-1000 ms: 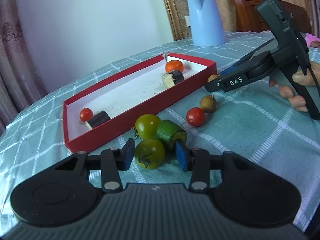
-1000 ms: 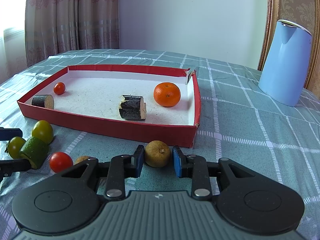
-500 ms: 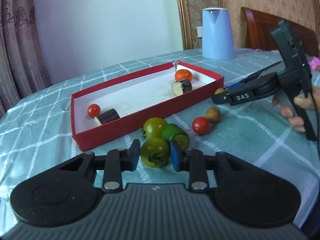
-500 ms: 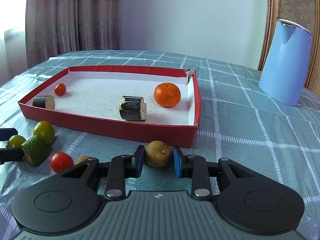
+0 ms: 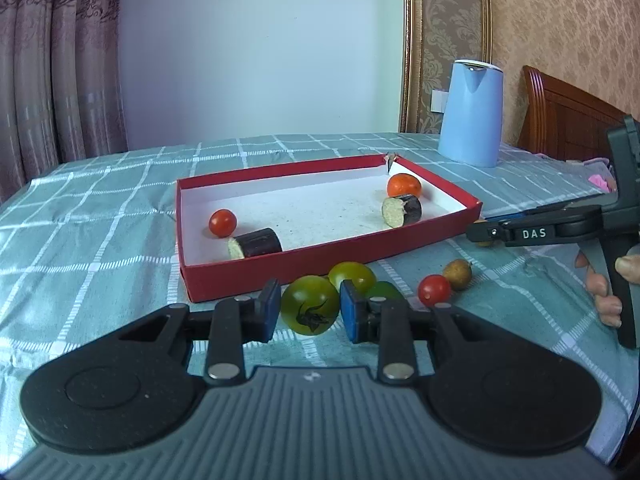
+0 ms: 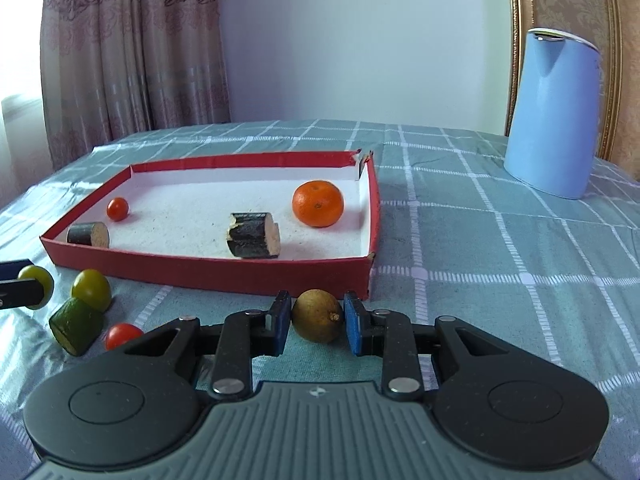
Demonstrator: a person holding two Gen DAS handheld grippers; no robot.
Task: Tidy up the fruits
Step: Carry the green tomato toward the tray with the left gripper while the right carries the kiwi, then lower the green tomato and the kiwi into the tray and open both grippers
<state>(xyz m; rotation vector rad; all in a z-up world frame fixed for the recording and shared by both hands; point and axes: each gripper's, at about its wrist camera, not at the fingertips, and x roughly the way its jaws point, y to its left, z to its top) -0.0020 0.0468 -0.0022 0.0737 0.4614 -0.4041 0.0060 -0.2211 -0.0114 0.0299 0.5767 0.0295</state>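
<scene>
My left gripper (image 5: pixel 307 308) is shut on a green tomato (image 5: pixel 309 310) and holds it above the tablecloth, in front of the red box (image 5: pixel 320 258). My right gripper (image 6: pixel 316 318) is shut on a brown longan (image 6: pixel 317 315) just before the box's near right corner (image 6: pixel 366 276). The box holds an orange (image 6: pixel 318 209), a cherry tomato (image 6: pixel 117 209) and two dark eggplant pieces (image 6: pixel 253 235). A second green tomato (image 6: pixel 92 289), a green cucumber piece (image 6: pixel 76 325) and a red cherry tomato (image 6: pixel 120 334) lie loose on the cloth.
A blue kettle (image 6: pixel 554 114) stands at the back right on the checked green tablecloth. Another brown longan (image 5: pixel 457 274) lies beside the red cherry tomato (image 5: pixel 434 290). A wooden chair (image 5: pixel 568 116) is behind the table. Curtains hang at the left.
My left gripper closed on the green tomato and lifted it, and its view levelled toward the box. My right gripper stayed shut on the longan and rose slightly.
</scene>
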